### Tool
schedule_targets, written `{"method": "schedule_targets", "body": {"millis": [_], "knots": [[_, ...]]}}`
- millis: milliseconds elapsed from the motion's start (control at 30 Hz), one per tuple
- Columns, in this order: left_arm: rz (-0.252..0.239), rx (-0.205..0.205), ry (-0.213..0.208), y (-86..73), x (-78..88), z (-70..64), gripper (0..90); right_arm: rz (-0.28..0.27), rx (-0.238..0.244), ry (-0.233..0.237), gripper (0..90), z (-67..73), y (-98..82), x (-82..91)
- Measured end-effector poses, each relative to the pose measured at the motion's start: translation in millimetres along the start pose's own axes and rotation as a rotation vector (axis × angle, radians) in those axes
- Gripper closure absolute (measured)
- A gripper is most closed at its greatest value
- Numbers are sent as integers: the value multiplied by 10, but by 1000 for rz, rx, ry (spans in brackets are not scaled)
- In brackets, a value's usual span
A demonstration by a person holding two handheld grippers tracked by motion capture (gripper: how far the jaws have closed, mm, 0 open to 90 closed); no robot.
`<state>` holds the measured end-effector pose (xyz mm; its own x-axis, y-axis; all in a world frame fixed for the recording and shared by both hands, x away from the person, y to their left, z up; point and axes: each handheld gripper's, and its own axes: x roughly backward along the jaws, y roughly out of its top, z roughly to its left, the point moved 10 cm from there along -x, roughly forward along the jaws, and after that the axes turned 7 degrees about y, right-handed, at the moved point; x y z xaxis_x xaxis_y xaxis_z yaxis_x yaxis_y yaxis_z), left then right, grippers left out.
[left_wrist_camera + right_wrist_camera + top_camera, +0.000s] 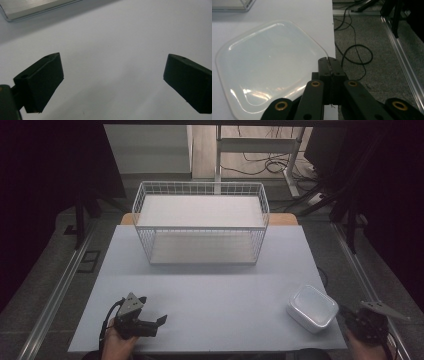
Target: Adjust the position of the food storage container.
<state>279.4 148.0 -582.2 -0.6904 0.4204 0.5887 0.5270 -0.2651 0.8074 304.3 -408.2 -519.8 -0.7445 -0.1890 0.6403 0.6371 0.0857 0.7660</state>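
- Box point(312, 308): white lidded plastic container, rounded corners, sits at table's point(210, 285) near-right corner, close to the edge.
- R gripper point(329, 60): jaws fully closed on each other, nothing between them; tips sit at the box's rim, by the table edge. Contact w/ rim — can't tell.
- L gripper point(161, 320): jaws wide apart, empty, hovering over bare table at near-left, well apart from box.
- Wire basket point(200, 222) stands at the far-centre of table, nothing in it.
- Handling, my guess: box looks light, stiff shell, glossy lid point(269, 65) so prob. slippery; likely to skid if pushed, and could slide off the edge.
- Where to grab: across a side wall/rim at a straight stretch, not on a rounded corner. Jaws need opening first; squeeze gently, lid may flex or pop.
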Motion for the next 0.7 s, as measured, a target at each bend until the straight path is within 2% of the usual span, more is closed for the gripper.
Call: {"method": "schedule_targets", "body": {"millis": [167, 367, 700], "knots": [[3, 2, 0, -3, -1, 2, 25, 37, -15, -17, 888, -40, -61, -54], [8, 0, 0, -7, -6, -1, 27, 33, -34, -6, 887, -56, -60, -98], [15, -1, 2, -13, -16, -2, 28, 57, -55, 62, 888, 27, -38, -316]]}}
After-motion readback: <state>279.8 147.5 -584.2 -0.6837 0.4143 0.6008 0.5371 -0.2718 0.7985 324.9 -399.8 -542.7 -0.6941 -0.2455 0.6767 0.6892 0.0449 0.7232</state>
